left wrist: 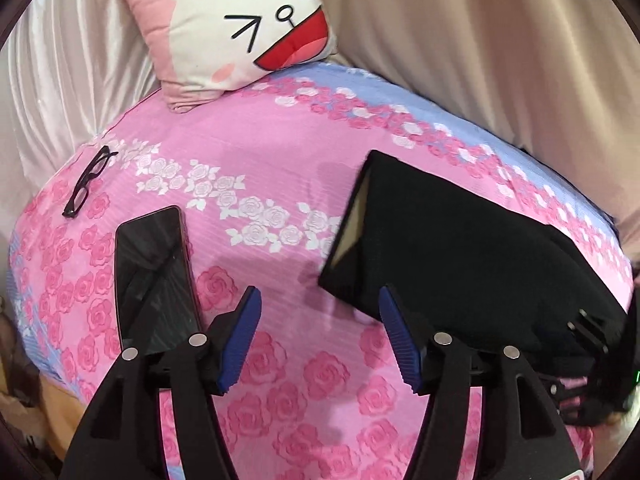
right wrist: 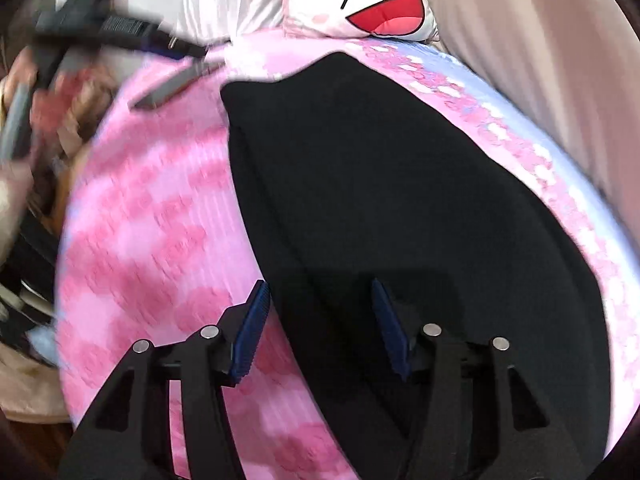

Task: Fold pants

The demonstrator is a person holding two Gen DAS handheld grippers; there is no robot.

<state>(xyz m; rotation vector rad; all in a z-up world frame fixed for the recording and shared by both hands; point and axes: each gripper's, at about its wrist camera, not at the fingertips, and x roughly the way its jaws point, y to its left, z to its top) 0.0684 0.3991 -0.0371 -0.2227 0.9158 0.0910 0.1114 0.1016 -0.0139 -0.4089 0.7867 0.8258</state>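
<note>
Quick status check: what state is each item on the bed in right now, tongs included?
Black pants: folded, lying flat on the bedsheet, in neither tongs.
Left tongs: open, empty.
Right tongs: open, empty, over the pants.
Phone: screen dark, face up.
Glasses: folded, lying flat.
Cat pillow: propped at the bed's far edge.

A bedroom in a home. A bed (left wrist: 304, 168) fills the view, covered with a pink and pale blue sheet printed with roses. A cartoon-cat pillow (left wrist: 236, 28) with a wide red mouth leans at its far edge against pale satin curtains (left wrist: 480, 40). Glasses (left wrist: 89, 182) and a phone (left wrist: 154, 276) lie on the sheet, and black pants (right wrist: 400, 200) are spread across it.
</note>
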